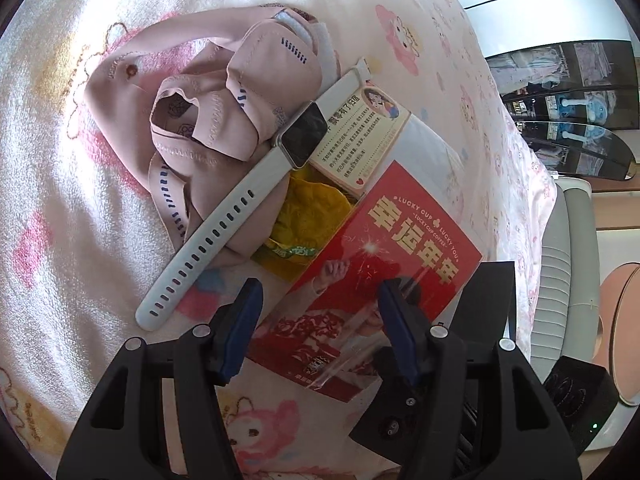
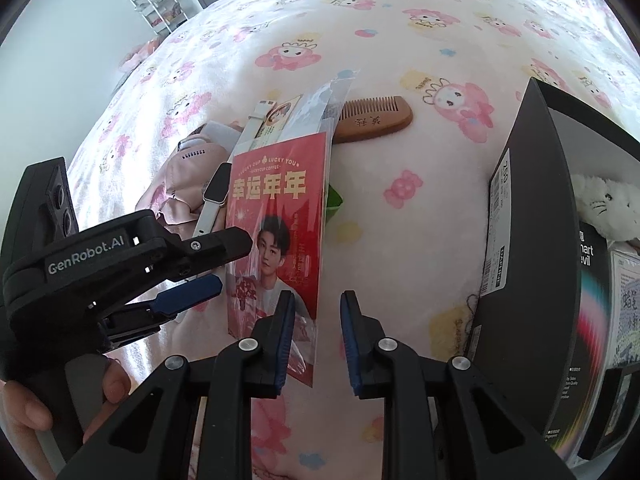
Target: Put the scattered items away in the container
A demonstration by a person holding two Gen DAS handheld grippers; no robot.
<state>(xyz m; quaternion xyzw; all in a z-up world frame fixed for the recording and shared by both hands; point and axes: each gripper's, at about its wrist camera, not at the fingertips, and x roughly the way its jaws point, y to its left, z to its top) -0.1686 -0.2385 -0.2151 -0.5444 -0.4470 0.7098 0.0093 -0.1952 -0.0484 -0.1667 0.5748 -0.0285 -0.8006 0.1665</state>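
Nearest, right gripper (image 2: 316,336): bottom centre of its own view, blue-padded jaws parted; the lower edge of the red card (image 2: 276,232) in its clear sleeve lies against the left pad, with nothing pinched between the pads.
Left gripper (image 1: 320,324): bottom of the left wrist view, jaws wide apart over the red card (image 1: 384,256), clamping nothing; in the right wrist view it enters from the left edge (image 2: 228,268), held by a hand (image 2: 60,396).
Blanket (image 1: 60,200): white with pink cartoon prints, beneath everything.
White watch (image 1: 236,216): diagonal at centre, lying over the pink cloth mask (image 1: 224,108).
Yellow item (image 1: 308,212): tucked under the red card's upper left edge.
Small printed card (image 1: 360,136): just above the red card.
Wooden comb (image 2: 376,118): upper centre, beyond the card.
Black box (image 2: 532,248): right edge, a white plush toy (image 2: 608,208) inside.
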